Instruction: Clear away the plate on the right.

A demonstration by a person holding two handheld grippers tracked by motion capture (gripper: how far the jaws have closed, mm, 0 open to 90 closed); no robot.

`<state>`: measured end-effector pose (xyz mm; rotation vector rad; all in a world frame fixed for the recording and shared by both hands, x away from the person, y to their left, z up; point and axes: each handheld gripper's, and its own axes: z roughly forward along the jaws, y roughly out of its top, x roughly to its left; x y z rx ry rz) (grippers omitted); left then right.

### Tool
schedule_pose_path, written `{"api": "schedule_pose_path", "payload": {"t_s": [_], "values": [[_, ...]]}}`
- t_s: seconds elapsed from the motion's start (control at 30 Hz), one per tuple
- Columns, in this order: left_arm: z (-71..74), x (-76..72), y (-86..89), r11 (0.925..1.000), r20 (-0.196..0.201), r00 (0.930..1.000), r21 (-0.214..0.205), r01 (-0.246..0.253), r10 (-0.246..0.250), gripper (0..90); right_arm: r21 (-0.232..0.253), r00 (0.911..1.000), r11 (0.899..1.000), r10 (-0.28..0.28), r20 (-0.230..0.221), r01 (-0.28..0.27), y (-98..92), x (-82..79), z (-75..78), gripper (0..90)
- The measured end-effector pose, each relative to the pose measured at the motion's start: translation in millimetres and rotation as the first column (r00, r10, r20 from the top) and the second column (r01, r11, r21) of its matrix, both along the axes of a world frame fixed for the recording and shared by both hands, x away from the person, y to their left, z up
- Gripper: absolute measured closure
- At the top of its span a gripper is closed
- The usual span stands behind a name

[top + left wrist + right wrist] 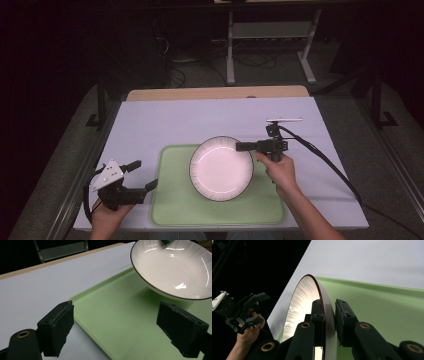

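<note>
The pale lavender-white table top [165, 120], with a strip of bare wood along its far edge, stands in a dark room; beyond it is grey floor with the white metal legs of another stand [230, 50]. Nearest the person lies a flat, pale green plastic tray [172, 200]. Over the tray's right half is a round white ceramic plate with a thin dark rim [221, 169], apparently lifted clear, since the left gripper view shows its shadow beneath it. The right gripper [240, 146] is clamped on the plate's far right rim, one jaw inside and one outside. The left gripper [142, 175] hangs over the tray's left edge, jaws wide and empty. My reading: the plate is being carried, and the next move calls for either setting it down level or lifting it away.
</note>
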<state>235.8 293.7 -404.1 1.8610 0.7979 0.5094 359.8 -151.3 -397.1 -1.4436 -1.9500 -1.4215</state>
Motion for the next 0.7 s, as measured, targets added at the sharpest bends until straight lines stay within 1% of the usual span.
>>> {"api": "schedule_pose_path", "payload": {"t_s": [0.07, 0.1, 0.27, 0.57, 0.67, 0.7], "values": [[0.0, 0.0, 0.2, 1.0000, -0.001, 1.0000, 0.000, -0.001, 0.001, 14.0, 0.000, 1.0000, 1.000, 0.002, -0.004, -0.002, 1.0, 0.2, -1.4, 76.7], [0.1, 0.0, 0.6, 1.0000, 0.000, 1.0000, -0.001, -0.001, 0.001, 14.0, -0.005, 1.0000, 1.000, 0.002, -0.010, -0.002, 3.9, 0.7, -5.2, 76.7], [0.2, 0.2, 1.2, 1.0000, 0.000, 1.0000, -0.001, -0.001, 0.001, 14.0, -0.013, 0.9997, 1.000, 0.008, -0.022, -0.009, 9.2, 1.1, -12.7, 76.5], [0.4, -0.1, 1.0, 1.0000, 0.002, 1.0000, -0.002, 0.000, 0.000, 14.0, -0.067, 0.9993, 0.998, 0.002, -0.037, -0.005, 14.6, 1.2, -24.8, 76.3], [0.5, -0.2, 0.8, 1.0000, 0.002, 1.0000, -0.002, 0.000, 0.000, 14.0, -0.061, 0.9990, 0.998, 0.001, -0.044, -0.004, 14.5, 1.7, -26.6, 76.4], [0.4, -0.2, 0.7, 1.0000, 0.003, 1.0000, -0.003, 0.000, 0.000, 14.0, -0.070, 0.9991, 0.998, -0.006, -0.043, 0.003, 14.9, 1.6, -27.2, 76.8]]}}
